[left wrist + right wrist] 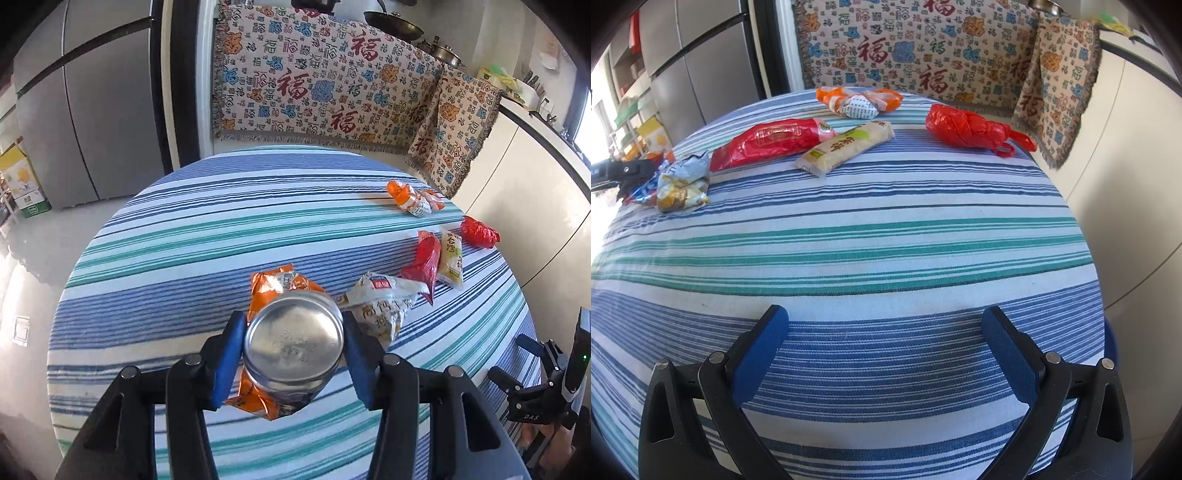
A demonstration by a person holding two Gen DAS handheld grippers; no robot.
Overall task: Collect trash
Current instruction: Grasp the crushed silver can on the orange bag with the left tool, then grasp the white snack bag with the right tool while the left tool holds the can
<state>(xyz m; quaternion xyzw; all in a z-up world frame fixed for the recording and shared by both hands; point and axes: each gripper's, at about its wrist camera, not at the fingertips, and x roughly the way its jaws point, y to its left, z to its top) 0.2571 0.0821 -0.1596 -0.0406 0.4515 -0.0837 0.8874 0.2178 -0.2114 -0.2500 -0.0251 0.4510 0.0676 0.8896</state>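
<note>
1. Risk: the can (293, 341) is smooth metal, pinched by its sides only; it could slip or dent if squeezed harder.
2. Left gripper (293, 345) jaws are closed on the can, silver base facing the camera, just above an orange wrapper (260, 291) on the striped desk (184, 236).
3. Right gripper (886, 354) jaws are wide apart, empty.
4. A red bag (967, 127) and other wrappers lie uncollected.

Round bench (221, 229) under blue, teal and white striped cloth. At 12 o'clock, patterned fringed throw (325, 85) over seating. At 10 o'clock, grey refrigerator (96, 110). At 3 o'clock, pale cabinets (524, 166). Glossy floor (33, 251), strongly sunlit.
</note>
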